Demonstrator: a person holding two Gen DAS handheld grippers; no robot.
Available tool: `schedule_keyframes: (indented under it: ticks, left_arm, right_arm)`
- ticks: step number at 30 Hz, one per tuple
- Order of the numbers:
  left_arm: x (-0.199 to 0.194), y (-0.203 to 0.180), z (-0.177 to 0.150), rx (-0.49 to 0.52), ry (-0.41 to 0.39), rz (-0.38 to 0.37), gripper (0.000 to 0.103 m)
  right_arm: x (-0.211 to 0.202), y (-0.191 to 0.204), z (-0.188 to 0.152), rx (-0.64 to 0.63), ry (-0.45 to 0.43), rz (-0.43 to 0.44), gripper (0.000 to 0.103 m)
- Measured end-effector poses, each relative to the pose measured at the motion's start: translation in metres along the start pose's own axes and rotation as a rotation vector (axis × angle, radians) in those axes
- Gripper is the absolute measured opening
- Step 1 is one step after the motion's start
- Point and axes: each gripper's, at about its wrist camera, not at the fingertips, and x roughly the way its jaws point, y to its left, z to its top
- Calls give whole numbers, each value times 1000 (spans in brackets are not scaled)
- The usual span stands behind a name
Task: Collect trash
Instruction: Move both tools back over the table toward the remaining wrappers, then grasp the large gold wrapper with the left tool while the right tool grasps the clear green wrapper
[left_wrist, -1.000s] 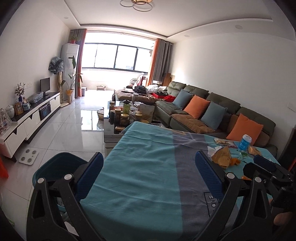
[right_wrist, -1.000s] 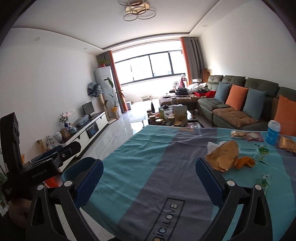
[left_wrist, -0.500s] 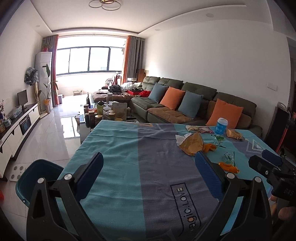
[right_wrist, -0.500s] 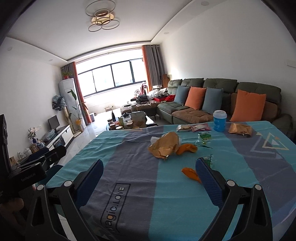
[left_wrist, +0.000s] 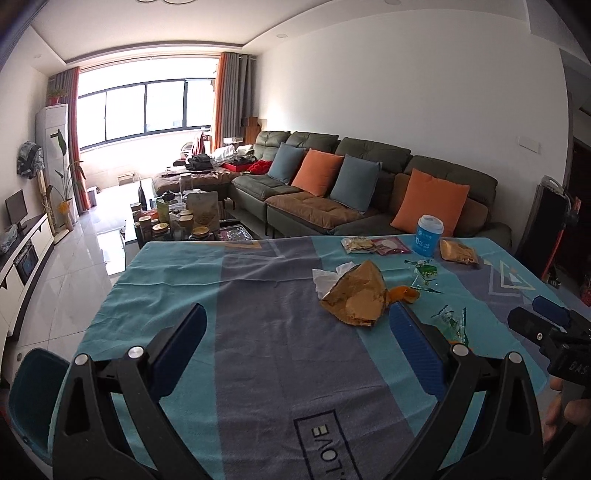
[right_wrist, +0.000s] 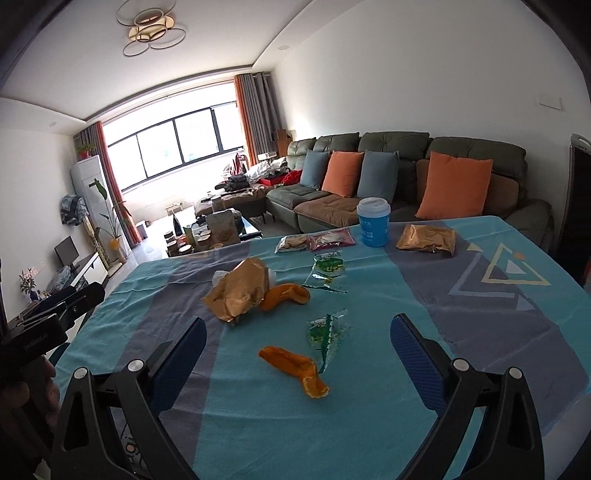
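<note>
Trash lies on the blue and grey tablecloth (right_wrist: 461, 325): a crumpled gold wrapper (right_wrist: 238, 288) (left_wrist: 356, 293), two orange peels (right_wrist: 293, 367) (right_wrist: 286, 295), two green clear wrappers (right_wrist: 327, 332) (right_wrist: 327, 267), a flat gold packet (right_wrist: 424, 238), snack packets (right_wrist: 316, 242) and white tissue (left_wrist: 325, 278). My right gripper (right_wrist: 297, 341) is open and empty, low over the table, with the near peel between its fingers' line. My left gripper (left_wrist: 297, 338) is open and empty, above the table's left part, short of the gold wrapper.
A blue cup with a white lid (right_wrist: 373, 221) stands at the table's far side. A teal bin (left_wrist: 33, 398) sits on the floor at the table's left corner. A sofa with cushions (left_wrist: 369, 184) is behind the table, a cluttered coffee table (left_wrist: 177, 221) beyond.
Both grippers have swung right and moved in over the table; the trash now sits closer and more central in both views. Both stay open.
</note>
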Motion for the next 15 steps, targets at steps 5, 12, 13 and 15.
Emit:
schedule_keyframes:
  ticks: [5,12,13,15]
  left_arm:
    - [42,-20,7,37,44,-45,97]
    - [88,-33,6,50,108,-81,97]
    - [93,-34,6,51,114,-82,97]
    - [101,-35,6,53,130,-89,97]
  right_arm:
    - [30,-11,5,5,61,-19,96]
    - [65,-20,9,22,131,-31,85]
    - [69,-21,8,26,141,-32,85]
    - [75,-25,6,33,159,-27,82]
